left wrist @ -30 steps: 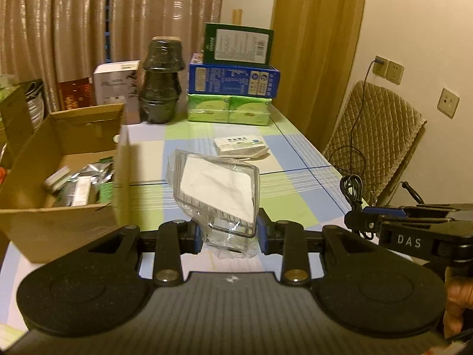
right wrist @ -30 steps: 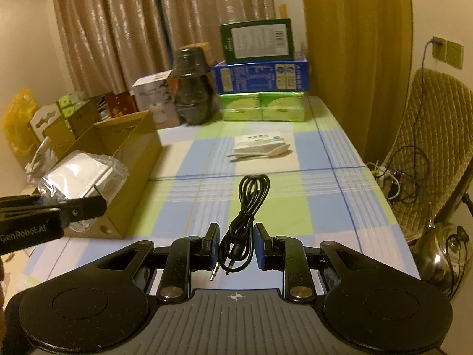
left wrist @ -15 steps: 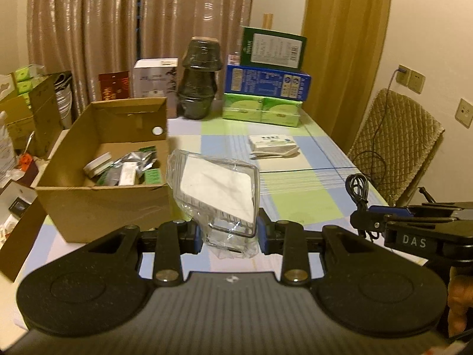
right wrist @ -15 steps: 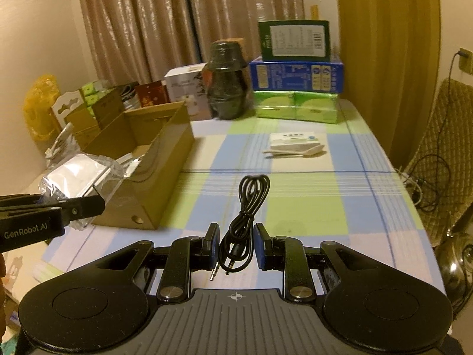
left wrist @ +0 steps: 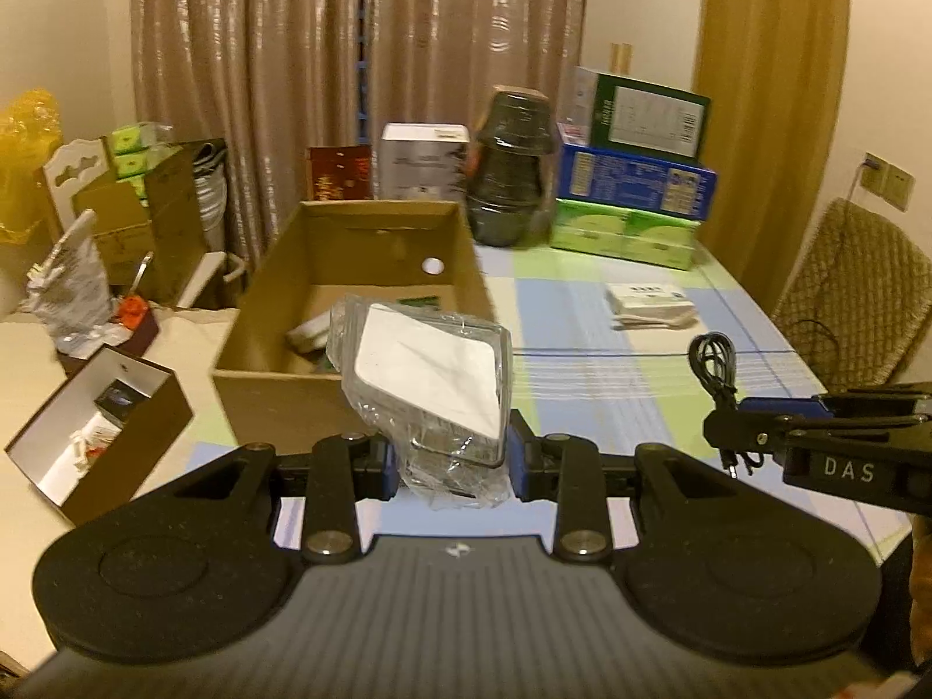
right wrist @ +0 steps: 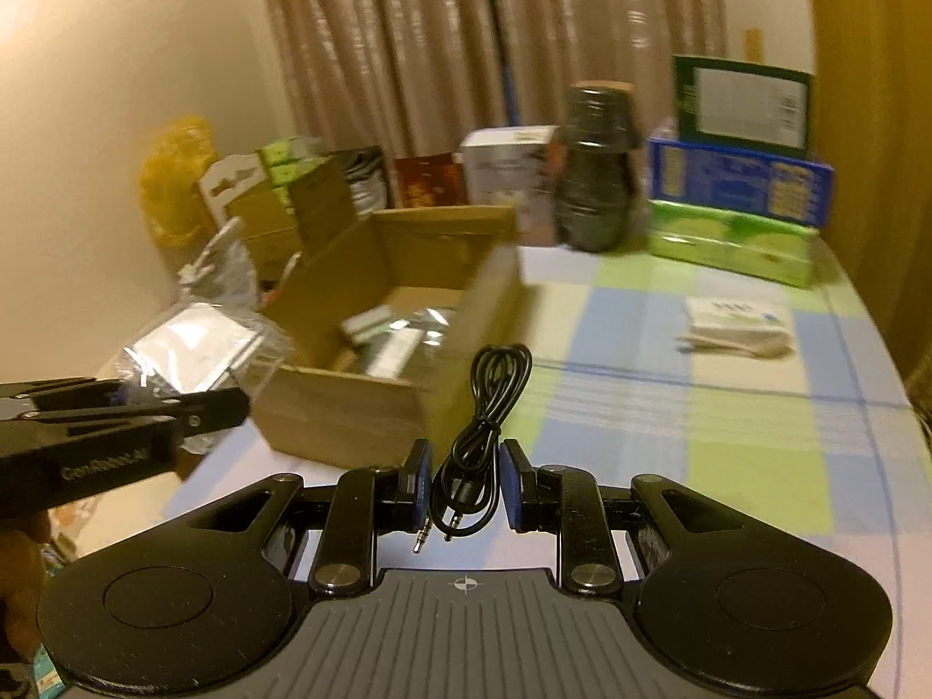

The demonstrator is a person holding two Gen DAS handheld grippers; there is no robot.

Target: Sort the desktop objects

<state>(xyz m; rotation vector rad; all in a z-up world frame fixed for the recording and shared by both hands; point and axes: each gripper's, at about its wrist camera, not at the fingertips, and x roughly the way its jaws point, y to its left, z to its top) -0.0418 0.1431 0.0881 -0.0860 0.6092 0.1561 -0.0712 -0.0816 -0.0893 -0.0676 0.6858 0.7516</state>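
Observation:
My left gripper (left wrist: 451, 457) is shut on a clear plastic packet with a white square item (left wrist: 431, 376) and holds it in the air just in front of the open cardboard box (left wrist: 349, 279). My right gripper (right wrist: 463, 486) is shut on a coiled black audio cable (right wrist: 486, 408), held above the table to the right of the box (right wrist: 378, 402). The box holds several small packets. Each gripper shows in the other's view, the right one (left wrist: 751, 422) with the cable (left wrist: 713, 361) and the left one (right wrist: 192, 408) with the packet (right wrist: 192, 349).
A small white box with a spoon (left wrist: 649, 306) lies on the checked tablecloth (left wrist: 611, 384). At the back stand a dark jar (left wrist: 512, 175) and stacked green and blue boxes (left wrist: 632, 198). A small open box (left wrist: 99, 425) and clutter lie to the left. A chair (left wrist: 856, 291) stands at the right.
Both grippers have swung left toward the cardboard box, each keeping its load. The box now sits straight ahead of the left gripper.

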